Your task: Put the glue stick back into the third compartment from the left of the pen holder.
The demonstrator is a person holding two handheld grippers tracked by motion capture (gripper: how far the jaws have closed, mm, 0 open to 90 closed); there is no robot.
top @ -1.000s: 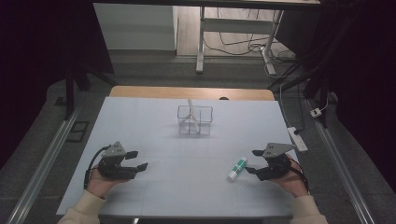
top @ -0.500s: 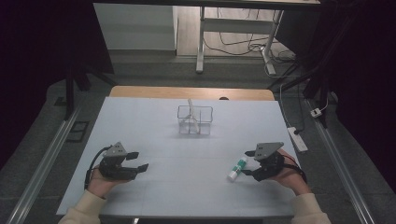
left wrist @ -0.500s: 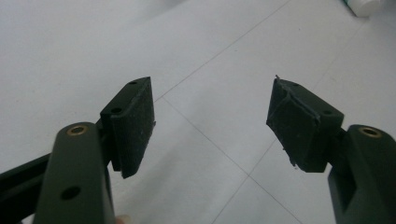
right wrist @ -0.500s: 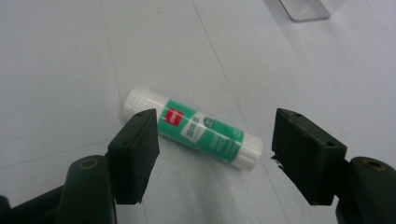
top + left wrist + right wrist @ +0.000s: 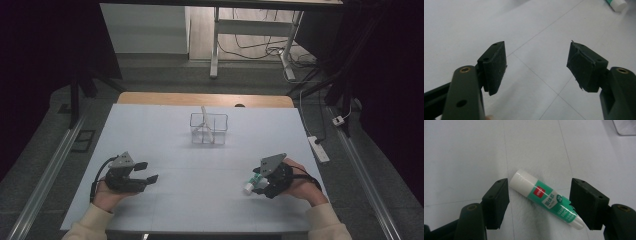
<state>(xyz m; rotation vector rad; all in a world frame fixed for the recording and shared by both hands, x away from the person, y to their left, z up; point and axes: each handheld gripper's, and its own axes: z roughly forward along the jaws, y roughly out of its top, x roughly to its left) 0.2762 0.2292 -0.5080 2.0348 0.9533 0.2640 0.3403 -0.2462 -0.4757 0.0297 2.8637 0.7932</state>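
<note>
**Right gripper now straddles the glue stick**

Right gripper (image 5: pixel 539 203) has slid in over the last second; jaws, just narrowed slightly, remain open, glue stick (image 5: pixel 546 198) lying between them on the table (image 5: pixel 165 135), ungripped. Left gripper (image 5: pixel 142 177) open, idle.

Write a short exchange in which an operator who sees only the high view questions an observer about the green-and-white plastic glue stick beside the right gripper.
Operator: Is the green-and-white plastic glue stick gripped yet?
Observer: No. It lies flat on the white table, slantwise between the right gripper's open jaws, which have just been closing a little.
Operator: I can't read its label from up here. Any markings?
Observer: Yes, a small red square logo sits on the green band, just below the white cap.
</note>
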